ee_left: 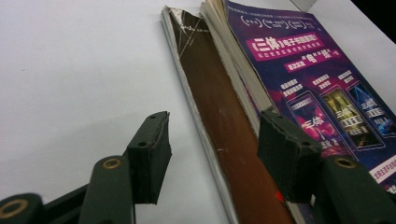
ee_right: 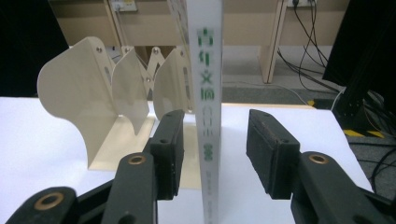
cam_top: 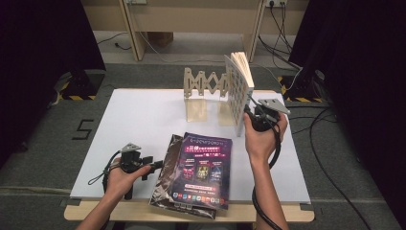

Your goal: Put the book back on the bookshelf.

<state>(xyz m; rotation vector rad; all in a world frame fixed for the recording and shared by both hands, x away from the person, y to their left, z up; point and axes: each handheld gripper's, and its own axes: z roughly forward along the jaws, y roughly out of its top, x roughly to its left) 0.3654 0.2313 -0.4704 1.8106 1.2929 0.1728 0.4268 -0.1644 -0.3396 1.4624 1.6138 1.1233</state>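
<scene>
R jaws straddle the book point(ee_right: 207, 116) spine, left pad about touching, right pad apart, so no real pinch. Book stands on edge at the rack's point(cam_top: 205, 85) right end, leaning; if I back off it could topple onto the table point(cam_top: 139, 120). L gripper point(ee_left: 212, 154) jaws spread, empty, by the stack point(cam_top: 198, 170).

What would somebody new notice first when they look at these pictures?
First, the thin white book with a patterned cover standing upright at the table's far right, its spine between the open jaws of the right gripper, a gap at each pad. It stands beside the cream folding bookend rack. Near the front edge lies the purple paperback with glossy printed cover atop a brown book, with the left gripper beside them, jaws open.
</scene>
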